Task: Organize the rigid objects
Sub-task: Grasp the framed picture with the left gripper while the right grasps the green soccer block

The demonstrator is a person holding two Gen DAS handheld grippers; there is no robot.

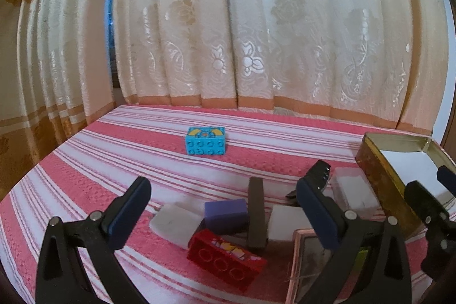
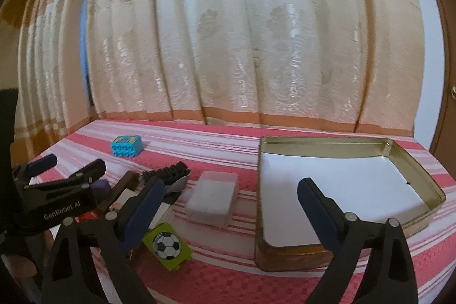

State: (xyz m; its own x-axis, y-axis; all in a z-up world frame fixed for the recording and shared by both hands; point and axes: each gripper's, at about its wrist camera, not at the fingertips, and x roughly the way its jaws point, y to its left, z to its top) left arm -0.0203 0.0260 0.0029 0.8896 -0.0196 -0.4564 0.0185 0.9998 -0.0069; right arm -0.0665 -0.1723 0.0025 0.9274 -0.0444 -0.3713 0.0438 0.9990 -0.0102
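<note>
A cream curtain (image 1: 256, 33) with woven flowers and an orange hem fills the upper half of both views. Below it lies the bench (image 1: 85, 161), covered in a pink and white striped cloth.

The open metal tin (image 2: 327, 150), gold-walled with a white floor, sits at lower right in the right wrist view and at the right edge in the left wrist view; nothing lies inside it.

The left gripper (image 1: 225, 210) stands with its jaws wide apart at the bottom of the left wrist view, nothing pressed between the pads; a cluster of objects lies on the cloth between and beyond its fingers. The right gripper (image 2: 230, 207) is likewise spread wide and holds nothing, its right finger over the tin and its left finger over the cloth.

Just left of the tin lies a translucent white box (image 2: 212, 197). In the cluster at lower centre of the left wrist view are a red brick (image 1: 225, 255), a purple block (image 1: 226, 214), white blocks (image 1: 175, 222), a dark brown bar (image 1: 256, 212) and a black comb-like piece (image 1: 319, 173).

A green tag with a football (image 2: 168, 245) lies at lower left of the right wrist view.

A blue brick (image 1: 205, 141) sits alone, well apart from the rest, in the centre of the left wrist view.
</note>
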